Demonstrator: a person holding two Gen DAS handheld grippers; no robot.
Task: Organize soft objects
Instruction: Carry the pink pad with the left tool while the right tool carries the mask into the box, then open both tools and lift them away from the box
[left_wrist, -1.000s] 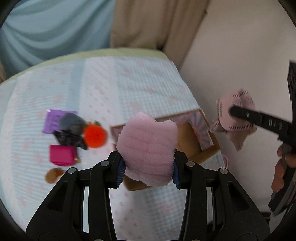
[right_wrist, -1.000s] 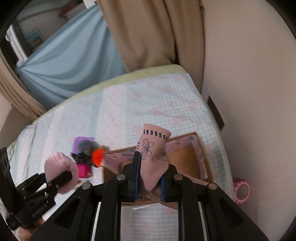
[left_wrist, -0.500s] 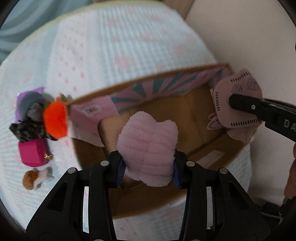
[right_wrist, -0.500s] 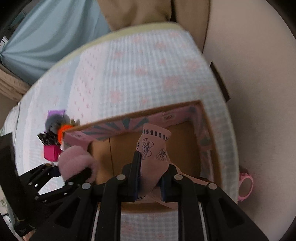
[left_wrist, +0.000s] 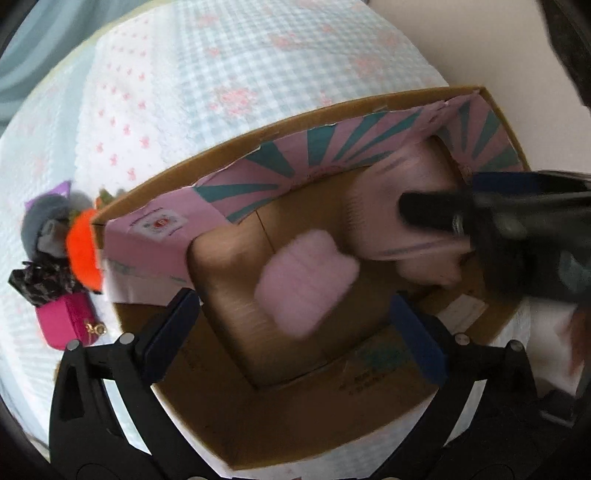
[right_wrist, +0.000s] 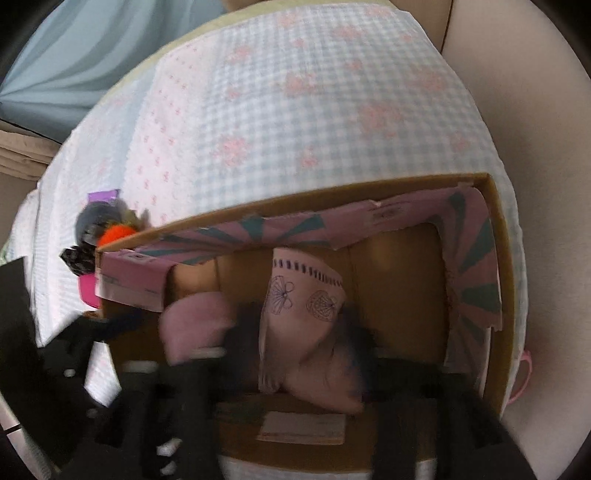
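An open cardboard box with pink and teal flaps lies on the bed. My left gripper is open over the box, and the fuzzy pink sock is blurred, loose between its spread fingers. My right gripper is blurred inside the box; the pink patterned sock sits between its fingers, which look spread. The fuzzy sock also shows in the right wrist view, and the right gripper shows in the left wrist view over the patterned sock.
Left of the box on the checked bedcover lie an orange pompom, a grey fuzzy item, a dark patterned pouch and a magenta purse. A wall runs along the right. A pink ring lies beside the box.
Both grippers went down into the box. The left gripper opened and let go of the fuzzy pink sock. The right gripper's fingers spread around the patterned sock.
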